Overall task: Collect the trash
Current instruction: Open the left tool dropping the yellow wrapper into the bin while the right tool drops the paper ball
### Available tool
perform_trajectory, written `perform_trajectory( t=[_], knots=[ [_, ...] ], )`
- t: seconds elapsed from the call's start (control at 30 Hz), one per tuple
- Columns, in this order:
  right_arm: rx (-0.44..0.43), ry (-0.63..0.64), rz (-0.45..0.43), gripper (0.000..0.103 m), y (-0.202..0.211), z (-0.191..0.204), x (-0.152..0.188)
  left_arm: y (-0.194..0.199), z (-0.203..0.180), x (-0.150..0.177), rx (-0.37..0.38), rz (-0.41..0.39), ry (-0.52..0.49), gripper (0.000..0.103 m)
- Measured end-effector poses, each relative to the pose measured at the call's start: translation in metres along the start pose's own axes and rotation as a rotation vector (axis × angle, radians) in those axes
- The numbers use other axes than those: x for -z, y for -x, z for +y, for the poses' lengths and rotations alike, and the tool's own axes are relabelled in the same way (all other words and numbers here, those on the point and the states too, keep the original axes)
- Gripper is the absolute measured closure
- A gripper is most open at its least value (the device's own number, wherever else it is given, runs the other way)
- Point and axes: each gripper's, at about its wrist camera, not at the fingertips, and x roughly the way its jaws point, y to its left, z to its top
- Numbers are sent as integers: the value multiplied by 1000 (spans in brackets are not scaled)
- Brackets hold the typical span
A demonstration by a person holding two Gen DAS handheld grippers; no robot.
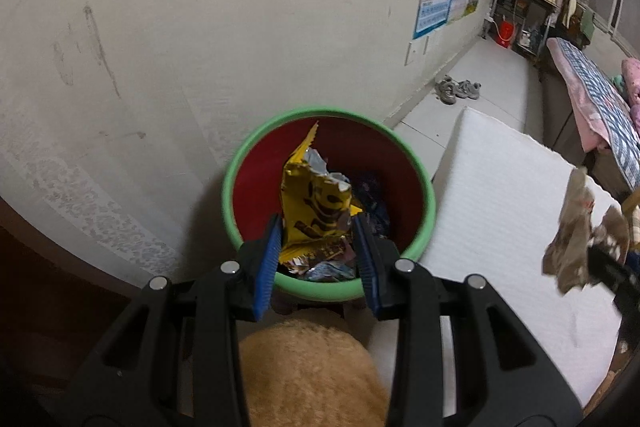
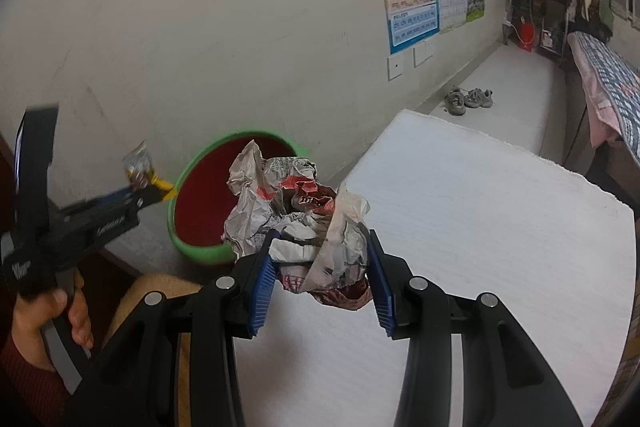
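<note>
The left hand-held gripper (image 1: 318, 227) gripped a yellow wrapper (image 1: 316, 203) above the bin (image 1: 240, 163), which already held trash. The right hand-held gripper (image 2: 320, 247) clamped crumpled paper (image 2: 296, 211) over the desk (image 2: 480, 227); neither was dropped yet.

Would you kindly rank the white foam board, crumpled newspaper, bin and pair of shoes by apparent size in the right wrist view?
1. white foam board
2. crumpled newspaper and bin: alike; the paper is nearer, so unsure
3. pair of shoes
</note>
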Motion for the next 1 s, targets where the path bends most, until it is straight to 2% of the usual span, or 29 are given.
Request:
perform_trajectory(
  t=[0.2,0.53,1.0],
  knots=[
    [6,44,3,62,-11,8,-25,-9,12,-7,-7,5,21,68],
    [-105,-2,15,62,-36,20,-62,-32,19,-22,-8,14,30,68],
    [-140,18,51,62,-70,43,-77,-63,27,-33,-4,41,39,68]
  ],
)
